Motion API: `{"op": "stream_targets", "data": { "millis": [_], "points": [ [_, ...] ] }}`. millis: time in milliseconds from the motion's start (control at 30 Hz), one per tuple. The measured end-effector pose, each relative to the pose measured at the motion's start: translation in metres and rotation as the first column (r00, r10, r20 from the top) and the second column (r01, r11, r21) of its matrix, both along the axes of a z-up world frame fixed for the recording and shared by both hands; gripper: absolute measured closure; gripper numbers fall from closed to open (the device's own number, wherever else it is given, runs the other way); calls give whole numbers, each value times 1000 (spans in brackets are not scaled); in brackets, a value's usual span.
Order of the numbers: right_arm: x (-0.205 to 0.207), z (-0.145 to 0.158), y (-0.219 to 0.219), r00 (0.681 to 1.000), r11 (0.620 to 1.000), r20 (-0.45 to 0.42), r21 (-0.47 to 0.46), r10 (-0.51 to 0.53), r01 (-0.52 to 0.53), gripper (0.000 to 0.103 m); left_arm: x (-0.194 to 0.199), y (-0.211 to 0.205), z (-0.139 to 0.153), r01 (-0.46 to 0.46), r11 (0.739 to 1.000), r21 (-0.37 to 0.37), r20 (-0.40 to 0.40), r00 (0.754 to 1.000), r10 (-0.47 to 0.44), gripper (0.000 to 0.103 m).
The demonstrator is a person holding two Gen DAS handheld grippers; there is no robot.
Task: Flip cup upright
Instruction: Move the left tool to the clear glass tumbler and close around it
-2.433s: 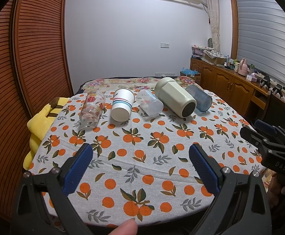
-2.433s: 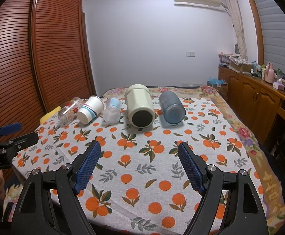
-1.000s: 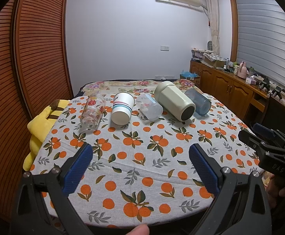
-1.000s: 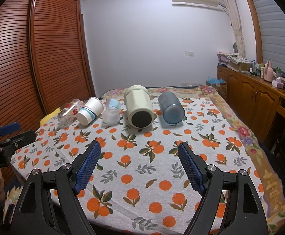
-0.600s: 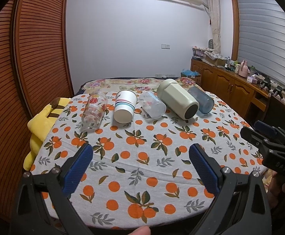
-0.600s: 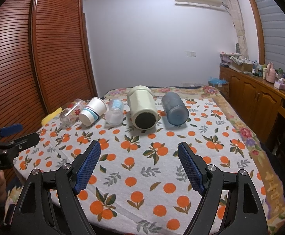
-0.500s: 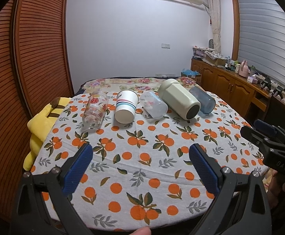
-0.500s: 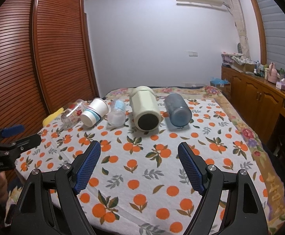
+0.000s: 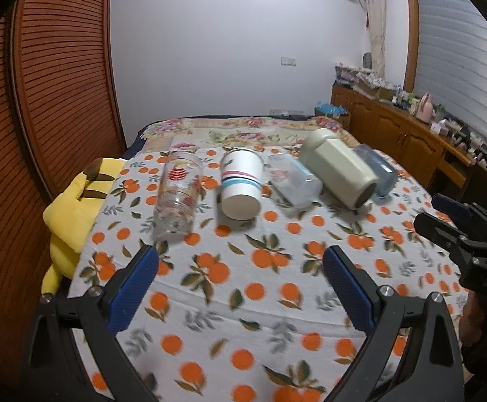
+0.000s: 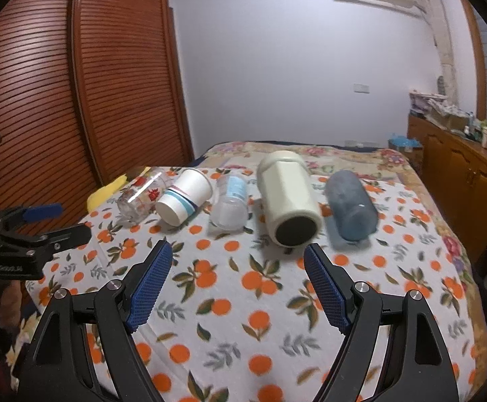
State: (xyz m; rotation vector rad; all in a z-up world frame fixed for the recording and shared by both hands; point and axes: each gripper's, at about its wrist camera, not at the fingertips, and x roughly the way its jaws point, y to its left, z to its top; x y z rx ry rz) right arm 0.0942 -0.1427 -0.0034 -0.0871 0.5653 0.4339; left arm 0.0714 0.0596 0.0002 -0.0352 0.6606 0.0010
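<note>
Several cups lie on their sides in a row on the orange-print tablecloth (image 9: 243, 284): a clear printed glass (image 9: 176, 197) (image 10: 139, 196), a white striped paper cup (image 9: 241, 184) (image 10: 185, 197), a clear plastic cup (image 9: 293, 184) (image 10: 231, 201), a big cream container (image 9: 339, 172) (image 10: 290, 197) and a blue-grey cup (image 9: 377, 174) (image 10: 350, 204). My left gripper (image 9: 240, 264) is open and empty, short of the glass and paper cup. My right gripper (image 10: 238, 261) is open and empty, short of the cream container.
A yellow plush toy (image 9: 72, 207) lies at the table's left edge. A wooden louvred wardrobe (image 10: 76, 83) stands on the left. A wooden sideboard (image 9: 411, 147) with clutter runs along the right wall. A floral bedspread (image 9: 243, 127) lies behind the cups.
Both grippers have moved forward toward the row of cups, which now looks larger and nearer. Both stay open. The cups have not moved.
</note>
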Motion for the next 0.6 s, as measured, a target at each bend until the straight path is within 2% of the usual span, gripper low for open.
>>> {"op": "stream_targets", "data": {
  "millis": [400, 600],
  "points": [
    [57, -10, 47, 992, 996, -98, -22, 79, -81, 28, 68, 40, -15, 9, 999, -40, -114, 993, -13, 10],
    [77, -19, 67, 986, 992, -132, -55, 103, -111, 29, 104, 60, -26, 12, 999, -53, -183, 983, -21, 19]
  ]
}}
